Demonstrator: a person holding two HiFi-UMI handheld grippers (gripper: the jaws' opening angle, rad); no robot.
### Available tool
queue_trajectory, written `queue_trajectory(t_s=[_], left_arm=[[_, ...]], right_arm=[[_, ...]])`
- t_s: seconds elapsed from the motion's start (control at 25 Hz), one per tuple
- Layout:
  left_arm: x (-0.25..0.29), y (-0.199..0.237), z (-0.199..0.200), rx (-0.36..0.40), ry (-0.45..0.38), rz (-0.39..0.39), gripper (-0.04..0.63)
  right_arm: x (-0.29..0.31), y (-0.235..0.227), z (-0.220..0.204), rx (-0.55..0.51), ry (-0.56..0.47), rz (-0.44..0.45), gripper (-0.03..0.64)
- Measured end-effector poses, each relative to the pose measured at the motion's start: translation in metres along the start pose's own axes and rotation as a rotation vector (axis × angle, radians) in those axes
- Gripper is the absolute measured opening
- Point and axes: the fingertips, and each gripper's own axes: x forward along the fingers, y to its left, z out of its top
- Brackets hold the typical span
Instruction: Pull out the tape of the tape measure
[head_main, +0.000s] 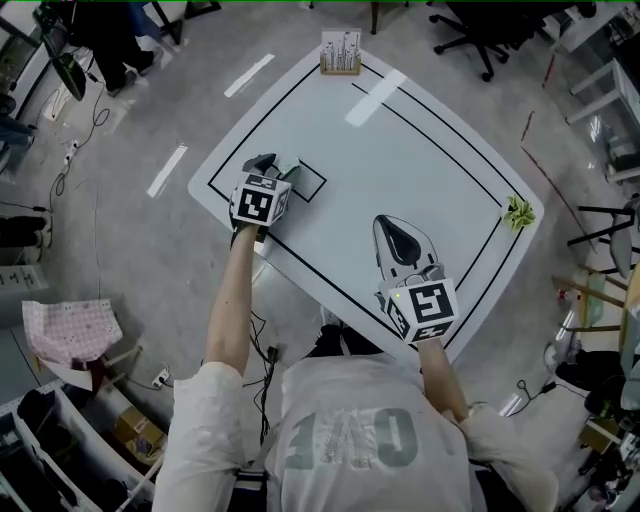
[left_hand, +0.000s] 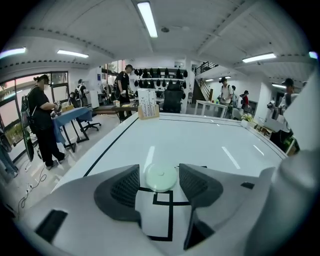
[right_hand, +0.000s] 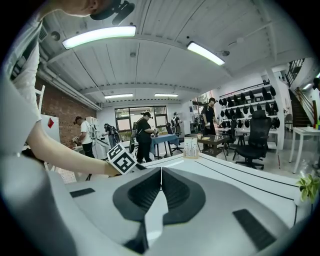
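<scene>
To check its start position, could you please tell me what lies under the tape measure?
The pale green tape measure rests on the white table, where black marked lines meet its near edge. Whether they continue beneath it is covered.

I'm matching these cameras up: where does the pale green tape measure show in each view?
Head view: tape measure left of centre, near the table's left corner.
Left gripper view: tape measure low centre, between the left tool's open jaws.
Right gripper view: not in it.
Shared landmark: card stand at the table's far edge.

White tee (head_main: 330, 385) w/ grey print
</scene>
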Motion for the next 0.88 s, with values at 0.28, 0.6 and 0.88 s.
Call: queue_trajectory(t_s=[0.28,0.6,0.88], left_arm=[[0.009,-0.001,-0.009,0.035,0.053,-0.018,0.25],[0.014,-0.002,-0.01,0.043,0.063,-0.04,0.233],[0.008,-0.005,0.009,0.035,0.017,-0.004,0.232]], right_arm=[[0.001,0.001,-0.003,0.005,0.01,0.004,0.03],[0.003,-0.002,-0.005,0.008,0.009,0.006,0.029],[-0.004,-0.004,0.001,-0.007,-0.007,0.002,0.03]])
